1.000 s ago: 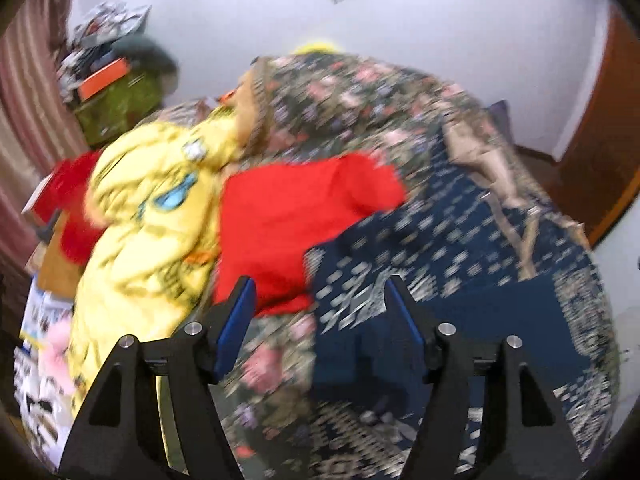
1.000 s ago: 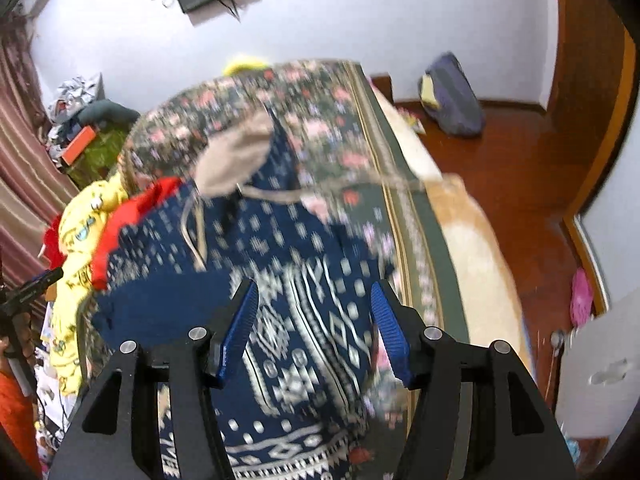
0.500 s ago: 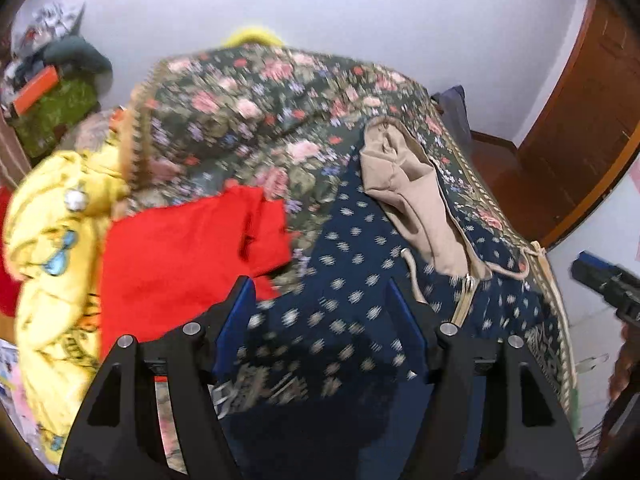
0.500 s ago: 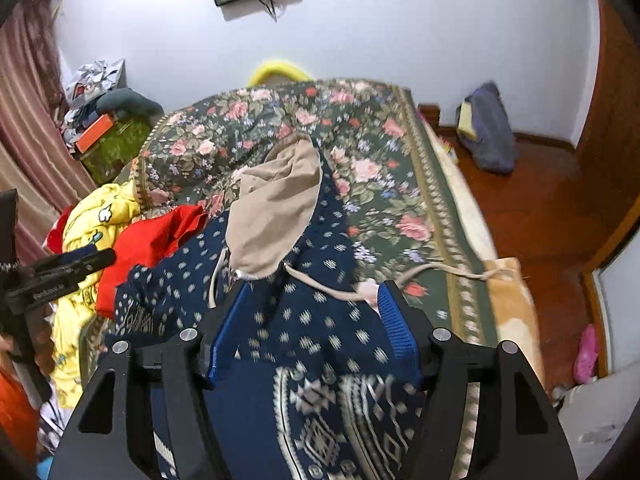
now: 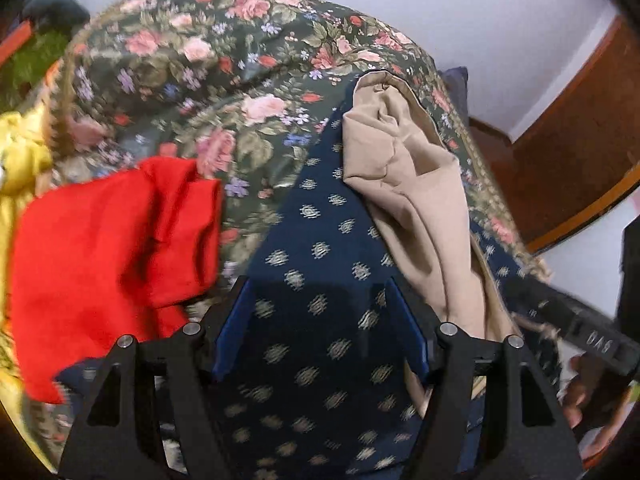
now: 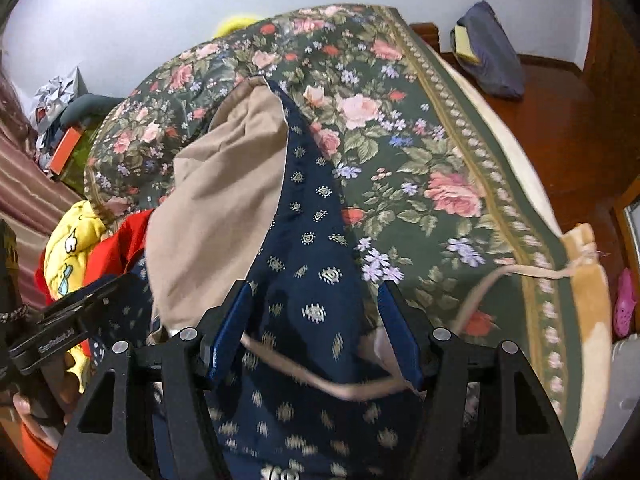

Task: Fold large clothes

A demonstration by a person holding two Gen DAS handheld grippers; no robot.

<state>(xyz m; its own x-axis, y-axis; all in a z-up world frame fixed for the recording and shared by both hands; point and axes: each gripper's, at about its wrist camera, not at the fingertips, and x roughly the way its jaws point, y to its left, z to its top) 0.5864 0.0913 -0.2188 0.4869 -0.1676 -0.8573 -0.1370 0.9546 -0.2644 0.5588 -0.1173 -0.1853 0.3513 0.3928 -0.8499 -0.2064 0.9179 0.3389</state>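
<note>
- My left gripper (image 5: pixel 320 320) stood apart over the navy patterned garment (image 5: pixel 320 264), gripping nothing.
- My right gripper (image 6: pixel 316 320) stood apart too, empty.
- The garment lay on the floral bedspread (image 6: pixel 400 152), tan lining (image 6: pixel 216 208) exposed.

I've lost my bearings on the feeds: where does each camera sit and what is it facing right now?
Left wrist: on the left gripper, angled down at the navy hoodie, red garment to its left; right gripper at the right edge.
Right wrist: on the right gripper, facing the hoodie's drawstring; left gripper at left.
Shared: hoodie, floral bedspread.
</note>
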